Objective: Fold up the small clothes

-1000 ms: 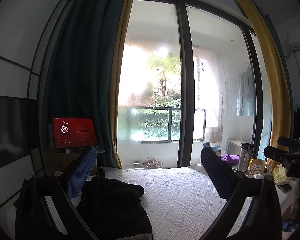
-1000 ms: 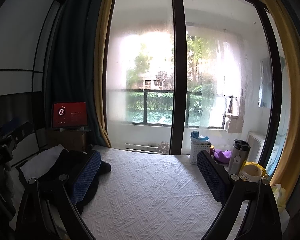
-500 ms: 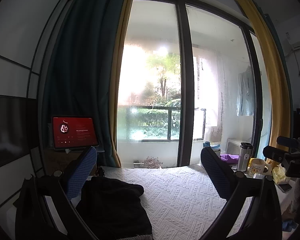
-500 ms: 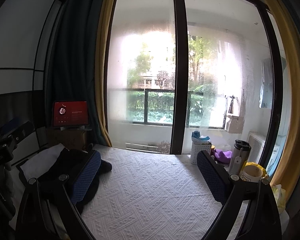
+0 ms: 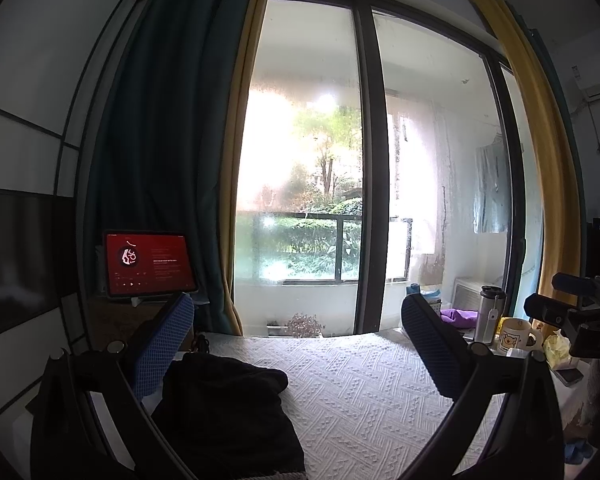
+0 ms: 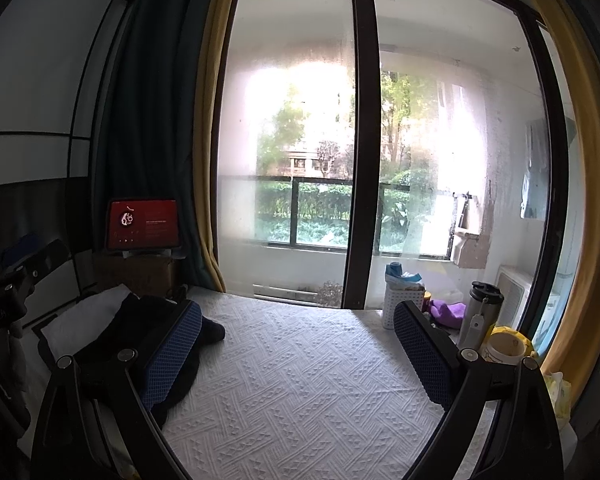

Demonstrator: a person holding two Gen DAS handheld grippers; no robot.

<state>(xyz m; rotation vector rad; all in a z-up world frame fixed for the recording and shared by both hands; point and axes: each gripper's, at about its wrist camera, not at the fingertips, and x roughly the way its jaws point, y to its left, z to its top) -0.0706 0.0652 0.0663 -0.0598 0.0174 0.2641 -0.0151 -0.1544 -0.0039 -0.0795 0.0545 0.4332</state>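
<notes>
Both tongs spread wide, nothing pinched: left tongs [image 5: 298, 344] and right tongs [image 6: 298, 354] held level above the surface [image 5: 364, 392], which wears a white textured cover, and aimed toward the window [image 6: 356, 140].

Dark garment [image 5: 224, 416] heaped at the left end of the surface, just under and beside the left finger of the left tongs, well to the left of their midline. Same dark garment [image 6: 140, 332] seen from the right tongs as further off to the left, partly behind their left finger, lying on a white sheet [image 6: 80, 320] at that edge. Long axis apparently running from the near edge toward the window, though bunched enough that sleeves or legs cannot be told apart.

Nearer tongs: the left, by a clear margin. Likely next: left tongs down and leftward onto the near edge of the cloth, right tongs across to meet the far side.

Clutter at the right end, well apart from the cloth: steel flask [image 6: 480, 312], mug [image 5: 516, 334], white basket [image 6: 402, 304]. Tablet [image 5: 148, 264] glowing red behind the heap.
</notes>
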